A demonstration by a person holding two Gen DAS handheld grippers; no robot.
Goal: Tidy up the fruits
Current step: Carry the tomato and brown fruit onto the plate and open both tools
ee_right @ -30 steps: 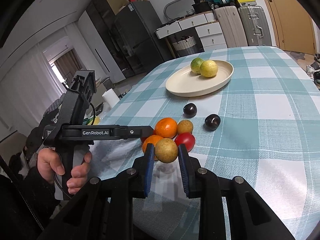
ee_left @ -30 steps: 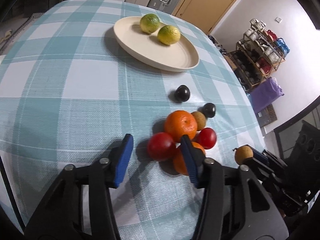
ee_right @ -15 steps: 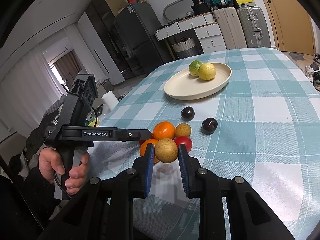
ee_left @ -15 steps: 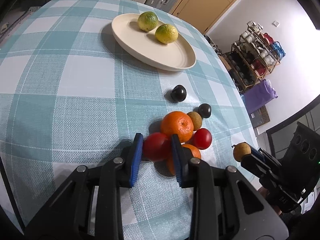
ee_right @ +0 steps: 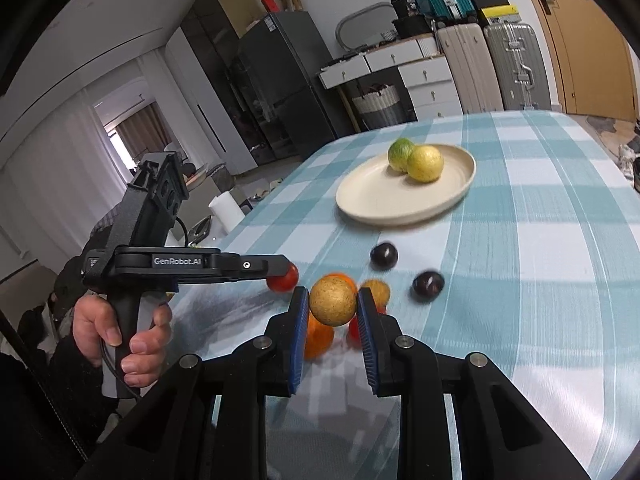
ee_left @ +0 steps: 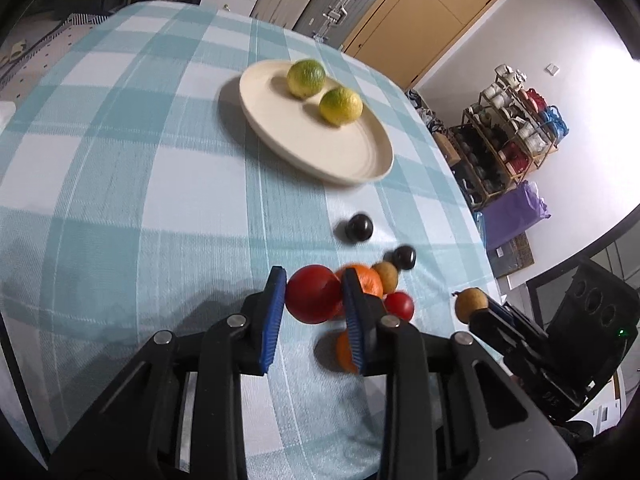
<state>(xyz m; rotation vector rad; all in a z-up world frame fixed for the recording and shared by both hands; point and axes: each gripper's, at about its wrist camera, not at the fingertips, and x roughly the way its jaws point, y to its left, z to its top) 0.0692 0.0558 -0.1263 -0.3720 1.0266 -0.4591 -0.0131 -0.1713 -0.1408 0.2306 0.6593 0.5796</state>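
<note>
1. Table [ee_left: 120, 168], covered by a teal-and-white checked cloth: the whole work area. No fruit is seen off the cloth apart from the two being carried.
2. Cream plate [ee_left: 352, 160], far side of the cloth: judged to be the collection point. Two yellow-green citrus fruits [ee_left: 306, 78] are already lying on it, close together near its far rim. This much is taken as done.
3. Loose cluster near the table's front edge: two oranges [ee_left: 366, 280], one small red fruit [ee_left: 399, 306], one tan fruit [ee_left: 386, 276]. All remain to be sorted.
4. Two dark plums [ee_left: 359, 227], lying apart between cluster and plate; untouched.
5. Left gripper [ee_left: 314, 302]: closed around a large red fruit [ee_left: 313, 294], which is held clear of the cloth, above the cluster.
6. Right gripper [ee_right: 333, 307]: pinching a round tan fruit [ee_right: 333, 300] between the blue pads, raised above the cluster.
7. Estimate: two fruits placed, two in transit, six left; roughly one-fifth complete.
</note>
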